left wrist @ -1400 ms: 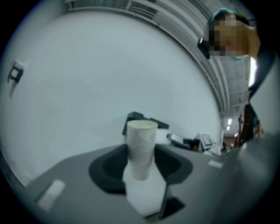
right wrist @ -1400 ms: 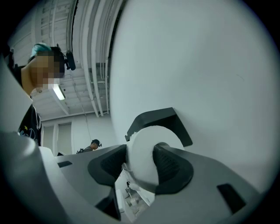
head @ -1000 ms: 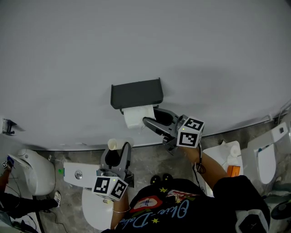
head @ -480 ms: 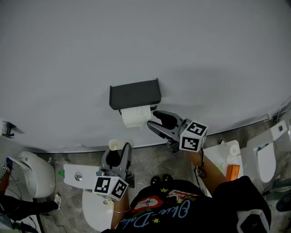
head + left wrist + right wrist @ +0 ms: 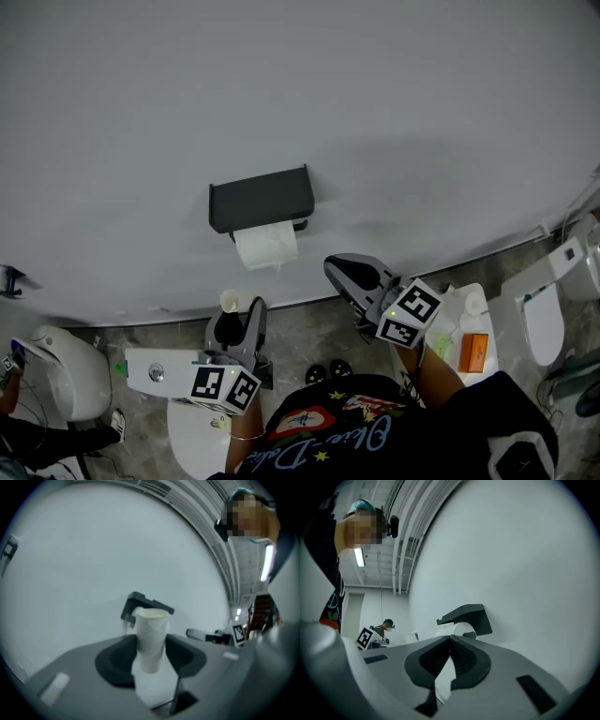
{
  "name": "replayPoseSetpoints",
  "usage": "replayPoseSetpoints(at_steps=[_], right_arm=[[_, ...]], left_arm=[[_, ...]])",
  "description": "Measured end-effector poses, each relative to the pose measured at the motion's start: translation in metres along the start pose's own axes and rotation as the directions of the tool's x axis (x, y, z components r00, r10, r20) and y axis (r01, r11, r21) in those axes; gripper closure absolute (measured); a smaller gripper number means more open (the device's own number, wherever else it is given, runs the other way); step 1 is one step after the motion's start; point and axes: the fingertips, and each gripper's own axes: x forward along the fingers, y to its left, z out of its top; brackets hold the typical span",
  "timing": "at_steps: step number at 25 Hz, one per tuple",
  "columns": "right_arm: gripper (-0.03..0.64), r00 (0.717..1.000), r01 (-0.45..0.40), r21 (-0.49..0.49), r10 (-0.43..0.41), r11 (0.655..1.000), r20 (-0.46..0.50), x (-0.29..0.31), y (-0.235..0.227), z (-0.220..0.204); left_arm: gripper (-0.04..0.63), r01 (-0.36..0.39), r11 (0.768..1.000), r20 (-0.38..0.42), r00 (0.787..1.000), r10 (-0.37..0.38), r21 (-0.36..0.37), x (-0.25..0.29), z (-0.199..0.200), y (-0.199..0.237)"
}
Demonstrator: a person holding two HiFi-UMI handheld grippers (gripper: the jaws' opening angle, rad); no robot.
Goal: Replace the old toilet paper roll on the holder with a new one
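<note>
A dark grey holder (image 5: 260, 198) is fixed to the grey wall, and a full white toilet paper roll (image 5: 266, 246) hangs under it. My right gripper (image 5: 335, 267) is off to the right of the roll and below it, apart from it. Its jaws have just closed and are shut with nothing between them; the right gripper view shows the fingertips (image 5: 451, 638) meeting in front of the holder (image 5: 465, 616) and roll (image 5: 457, 630). My left gripper (image 5: 241, 311) is lower, shut on an empty cardboard tube (image 5: 230, 299) that stands upright between its pads (image 5: 151, 639).
A white toilet tank (image 5: 155, 370) is below the left gripper. Another toilet (image 5: 56, 361) stands at the far left and one (image 5: 544, 319) at the right. An orange box (image 5: 473, 352) lies on a white surface at the lower right.
The right gripper drew back from the roll towards the lower right and its jaws went from open to shut. The left gripper kept still with the tube.
</note>
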Motion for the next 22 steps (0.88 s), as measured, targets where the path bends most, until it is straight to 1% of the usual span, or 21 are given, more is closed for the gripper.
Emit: replayPoseSetpoints(at_steps=[3,8,12,17,22], right_arm=[[0.603,1.0,0.031,-0.029,-0.031,0.999,-0.003,-0.0048,0.0028,-0.002],[0.603,0.998,0.058,-0.024,-0.058,0.998,-0.002,-0.0086,-0.0012,-0.0013],[0.603,0.998,0.063,-0.035,-0.063,0.997,0.008,-0.009,0.0008,0.0023],[0.603,0.997,0.073,-0.025,-0.072,0.997,0.025,-0.0082,0.0011,0.0053],[0.603,0.998,0.064,-0.023,-0.064,0.998,0.024,-0.0055,0.0027,0.0055]], left_arm=[[0.41,0.009,1.0,-0.003,1.0,-0.009,-0.002,0.0018,-0.0021,-0.0015],[0.41,0.014,1.0,-0.007,1.0,-0.014,-0.006,0.0029,-0.005,-0.0013],[0.41,0.019,1.0,-0.01,1.0,-0.019,-0.004,0.0028,-0.0052,-0.0015],[0.41,0.016,1.0,-0.007,1.0,-0.016,-0.004,0.0014,-0.0044,-0.0001],[0.41,0.021,1.0,-0.009,1.0,-0.021,0.009,0.0016,-0.0028,-0.0006]])
